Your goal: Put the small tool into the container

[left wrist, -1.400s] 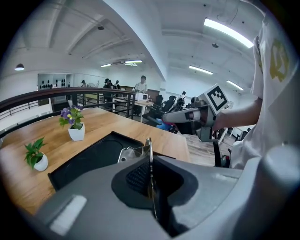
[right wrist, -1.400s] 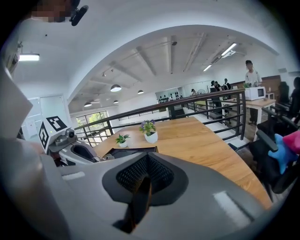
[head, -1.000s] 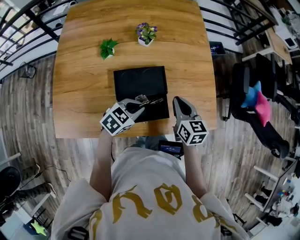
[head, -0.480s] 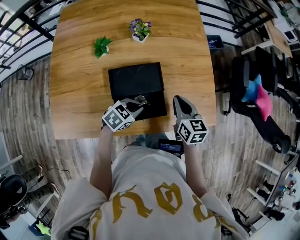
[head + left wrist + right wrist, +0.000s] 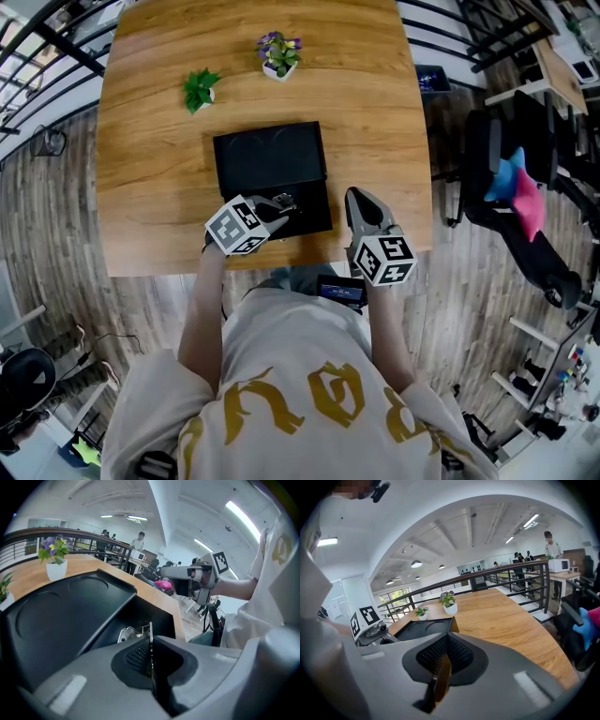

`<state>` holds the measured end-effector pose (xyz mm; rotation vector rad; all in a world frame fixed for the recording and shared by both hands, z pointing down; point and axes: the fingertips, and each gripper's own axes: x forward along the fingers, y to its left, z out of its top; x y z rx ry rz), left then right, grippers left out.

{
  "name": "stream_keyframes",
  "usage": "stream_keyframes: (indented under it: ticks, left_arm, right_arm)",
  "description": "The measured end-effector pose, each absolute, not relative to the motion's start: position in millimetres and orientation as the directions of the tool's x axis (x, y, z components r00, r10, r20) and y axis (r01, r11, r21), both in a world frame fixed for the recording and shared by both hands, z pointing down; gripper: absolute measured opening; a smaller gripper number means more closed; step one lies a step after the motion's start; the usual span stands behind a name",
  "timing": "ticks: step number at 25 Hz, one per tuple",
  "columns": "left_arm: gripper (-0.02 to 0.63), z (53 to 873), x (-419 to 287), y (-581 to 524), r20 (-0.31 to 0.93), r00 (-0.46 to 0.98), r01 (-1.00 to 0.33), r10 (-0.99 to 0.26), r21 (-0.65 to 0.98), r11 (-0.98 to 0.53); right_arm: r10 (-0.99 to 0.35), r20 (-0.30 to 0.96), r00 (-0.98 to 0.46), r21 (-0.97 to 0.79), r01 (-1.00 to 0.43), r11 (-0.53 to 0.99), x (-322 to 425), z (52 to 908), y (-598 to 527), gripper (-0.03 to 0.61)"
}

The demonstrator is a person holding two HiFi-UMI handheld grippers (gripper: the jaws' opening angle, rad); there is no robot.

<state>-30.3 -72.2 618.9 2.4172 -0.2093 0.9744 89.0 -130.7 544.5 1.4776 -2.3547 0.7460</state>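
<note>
So we were at the drop-off step, by our read. The left hand-held gripper (image 5: 275,205) sat just below the middle of the head view, over the near strip of the black container (image 5: 269,159), with its jaws clamped together on the small tool (image 5: 282,200). In the left gripper view the tool (image 5: 150,628) showed as a thin bright metal edge pinched between the ribbed pads and poking out past the tips, with a shinier, lumpier bit of metal to its left, low in the frame. It looked flat, slim and steel-coloured. We couldn't make out much more of its shape from there.

The container looked like a two-part thing. There was a flat black panel with round recesses filling the left of that view, and a deeper open well right under the tool. We couldn't tell if the tool was touching the bottom of the well or hanging just above it.

The next move, as we judged it, was simple: lower a touch if needed, let the jaws part so the tool drops into the well, then back out without snagging it on the wall.

The right hand-held gripper (image 5: 359,200) was parked to the right of the container, over the bare table (image 5: 150,150). Its jaws were drawn together with nothing in them – only a sliver of wood colour showed through the slit.
</note>
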Motion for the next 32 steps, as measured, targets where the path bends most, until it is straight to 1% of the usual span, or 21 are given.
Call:
stream_keyframes:
  ticks: [3, 10, 26, 30, 32]
  left_arm:
    - [0.005, 628.8, -28.1, -69.3, 0.723, 0.689, -0.321, 0.061, 0.379, -0.868]
    - [0.028, 636.1, -29.0, -76.6, 0.756, 0.654, -0.383, 0.03, 0.365, -0.848]
    - [0.044, 637.8, -32.3, -83.3, 0.778, 0.627, -0.495, -0.039, 0.358, -0.792]
    - [0.044, 635.5, -31.3, -82.1, 0.787, 0.614, -0.506, -0.063, 0.332, -0.796]
    - [0.044, 635.0, -31.2, -81.2, 0.778, 0.626, -0.506, -0.053, 0.353, -0.787]
  right_arm:
    - [-0.761, 0.473, -0.444, -0.279, -0.895, 0.349, 90.8, 542.9, -133.4, 0.025]
    - [-0.77, 0.469, -0.432, -0.271, -0.901, 0.34, 100.1, 537.8, -133.5, 0.026]
    - [-0.774, 0.447, -0.448, -0.254, -0.893, 0.371, 93.1, 522.0, -122.8, 0.026]
    - [-0.781, 0.44, -0.442, -0.253, -0.896, 0.365, 97.5, 518.7, -117.8, 0.026]
    - [-0.782, 0.441, -0.44, -0.257, -0.897, 0.36, 99.5, 519.3, -115.4, 0.025]
